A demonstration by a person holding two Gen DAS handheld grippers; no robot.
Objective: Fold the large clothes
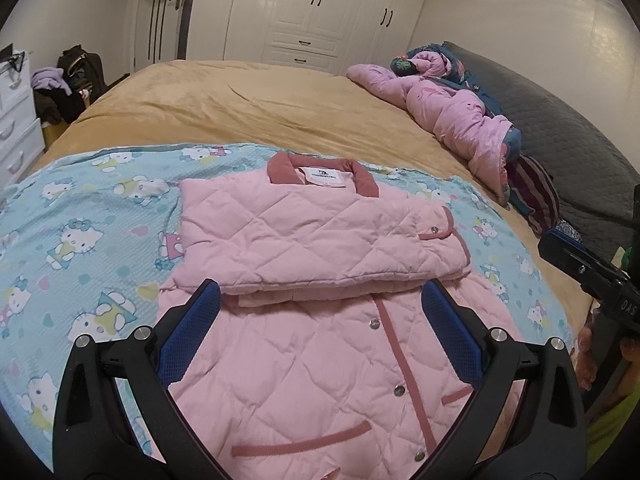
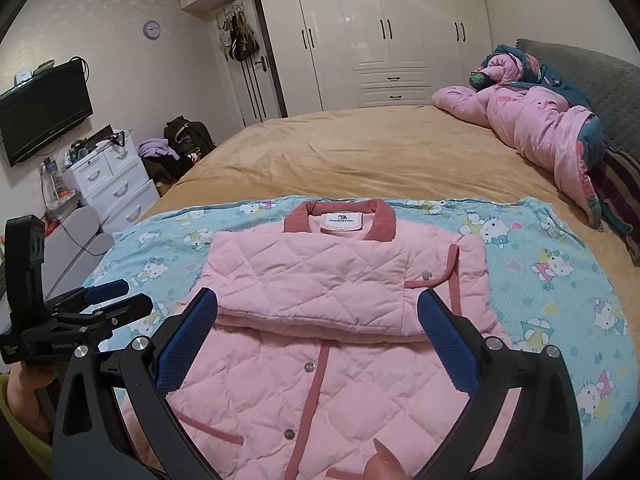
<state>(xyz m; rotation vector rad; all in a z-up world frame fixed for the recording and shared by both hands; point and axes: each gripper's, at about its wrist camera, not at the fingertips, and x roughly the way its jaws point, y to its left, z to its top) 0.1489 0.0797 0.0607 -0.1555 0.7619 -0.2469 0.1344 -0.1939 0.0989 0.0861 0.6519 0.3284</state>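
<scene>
Item: pink quilted jacket [image 1: 320, 280], sleeves folded across chest, on cartoon sheet [image 1: 80, 240] at bed's near edge. Your left tongs [image 1: 320, 328] and right tongs [image 2: 316, 336]: spread wide, empty. Risk: padded folds springing apart if you lift the hem unevenly.

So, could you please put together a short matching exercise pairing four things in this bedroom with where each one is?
Things:
1. pink jacket
2. pink quilt
3. television
4. clock

Places:
A. bunched up at the far right of the bed, by the grey headboard
B. high on the wall, left of the door
C. lying on the cartoon-cat sheet, sleeves folded over its front
D. mounted on the left wall above the white drawers

Pairs: 1-C, 2-A, 3-D, 4-B
</scene>
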